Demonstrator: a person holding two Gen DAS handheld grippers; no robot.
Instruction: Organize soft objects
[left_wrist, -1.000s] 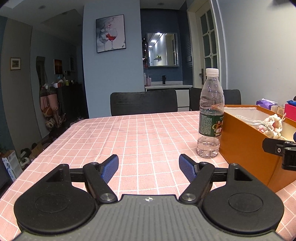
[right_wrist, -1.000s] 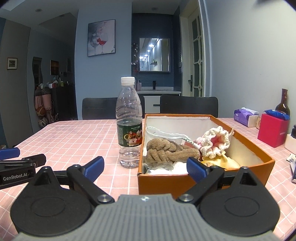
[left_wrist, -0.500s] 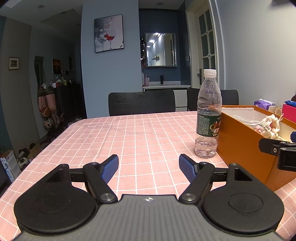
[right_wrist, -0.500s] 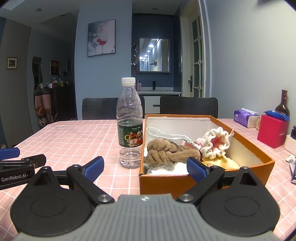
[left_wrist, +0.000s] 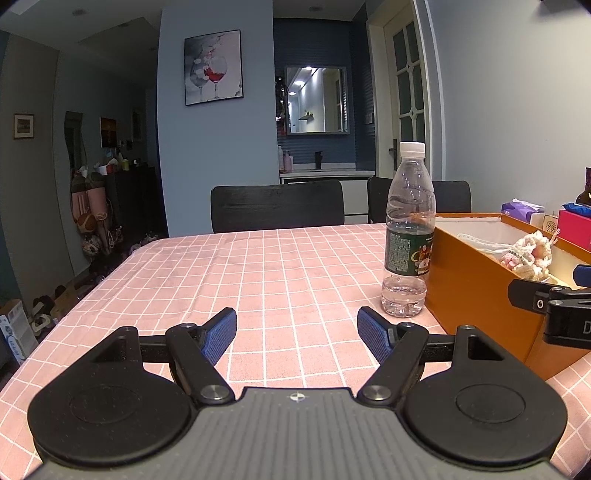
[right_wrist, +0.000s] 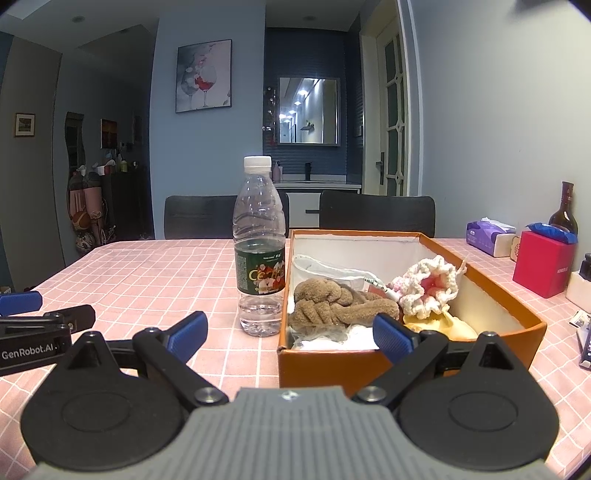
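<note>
An orange box (right_wrist: 480, 284) stands on the pink checked tablecloth (right_wrist: 155, 273). It holds a brown plush toy (right_wrist: 332, 301), a white and pink crocheted piece (right_wrist: 430, 286), a yellow soft item (right_wrist: 443, 325) and a white pouch (right_wrist: 325, 267). My right gripper (right_wrist: 291, 334) is open and empty, just in front of the box's near wall. My left gripper (left_wrist: 297, 332) is open and empty over bare cloth, left of the box (left_wrist: 476, 280). The crocheted piece (left_wrist: 533, 254) shows there too.
A clear water bottle (right_wrist: 260, 251) stands upright against the box's left side, also in the left wrist view (left_wrist: 408, 236). A red box (right_wrist: 543, 264), a purple tissue pack (right_wrist: 489, 232) and a dark bottle (right_wrist: 563, 210) sit at the right. Black chairs (left_wrist: 277, 205) line the far edge.
The left gripper has shifted slightly, so the bottle and box sit a little further left in its view. The right gripper has barely moved. Both stay open.
</note>
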